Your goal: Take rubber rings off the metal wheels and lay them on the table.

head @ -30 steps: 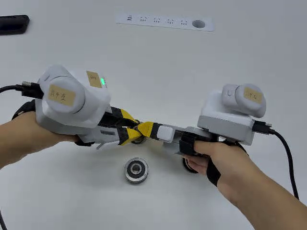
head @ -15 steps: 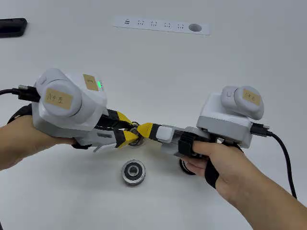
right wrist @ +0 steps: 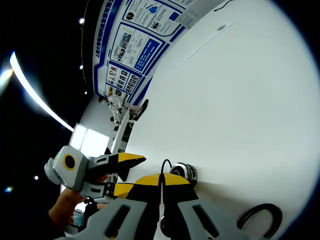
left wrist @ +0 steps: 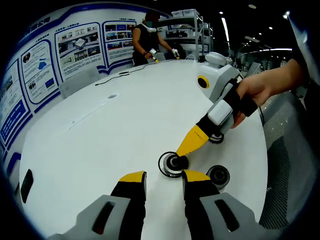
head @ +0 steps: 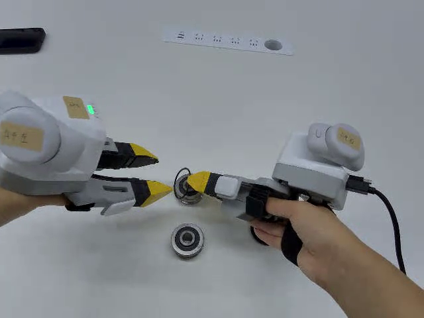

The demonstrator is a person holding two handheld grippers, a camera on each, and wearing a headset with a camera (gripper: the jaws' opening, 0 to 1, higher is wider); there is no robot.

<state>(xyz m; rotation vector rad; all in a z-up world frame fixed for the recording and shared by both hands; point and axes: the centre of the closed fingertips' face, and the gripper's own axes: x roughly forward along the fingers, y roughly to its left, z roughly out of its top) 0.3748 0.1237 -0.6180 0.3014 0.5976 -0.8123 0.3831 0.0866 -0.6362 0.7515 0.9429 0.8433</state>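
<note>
In the middle of the head view, the right hand-held gripper (head: 199, 180) has its jaws pressed together at a metal wheel (head: 188, 193) on the white desk (head: 218, 106). It appears to be pinching the thin rubber ring (left wrist: 161, 165) that loops off the wheel. At the left, the left hand-held gripper (head: 151, 173) has its jaws apart, just short of that wheel. A second metal wheel (head: 187, 240) lies lower centre. A loose black ring (right wrist: 257, 215) lies at the lower right of the right gripper view.

Tan labels (head: 21, 136), wall posters (left wrist: 80, 44) — text illegible
</note>
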